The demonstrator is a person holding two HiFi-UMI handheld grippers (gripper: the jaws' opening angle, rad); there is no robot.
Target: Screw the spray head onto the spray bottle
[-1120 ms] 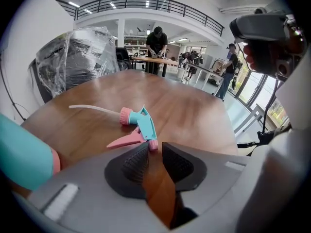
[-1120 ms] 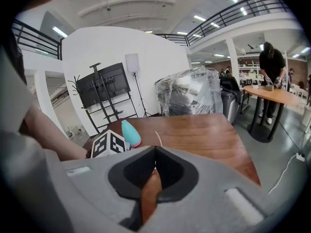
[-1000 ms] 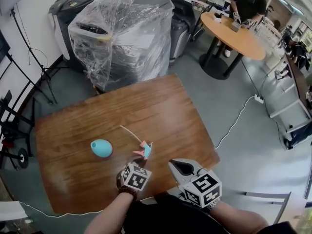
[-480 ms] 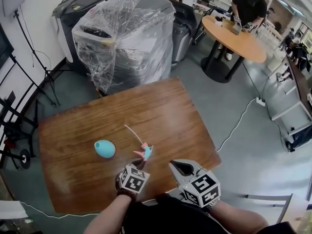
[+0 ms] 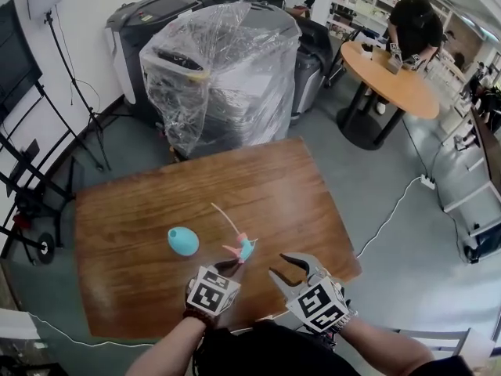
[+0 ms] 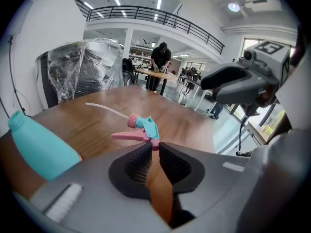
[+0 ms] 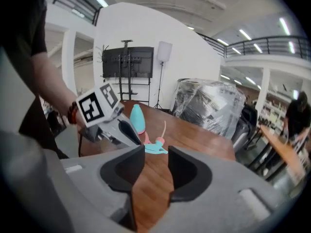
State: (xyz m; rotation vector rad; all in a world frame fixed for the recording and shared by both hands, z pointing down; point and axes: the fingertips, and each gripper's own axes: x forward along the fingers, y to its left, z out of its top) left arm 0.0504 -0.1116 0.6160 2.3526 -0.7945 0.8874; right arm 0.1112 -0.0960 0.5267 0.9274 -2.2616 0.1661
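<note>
A brown wooden tabletop (image 5: 258, 178) stands on a grey floor (image 5: 376, 171). Behind it sits a plastic-wrapped machine (image 5: 219, 77). Further right, a person in black (image 5: 415, 26) bends over a round table (image 5: 395, 84). A black screen (image 5: 12, 61) stands at left.

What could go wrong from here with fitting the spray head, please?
The left gripper pinches the spray head only at its jaw tips, so it may slip or swing. Its long tube could miss the bottle opening. The right gripper, jaws just opened and empty, steadies nothing, so the bottle may tip.
</note>
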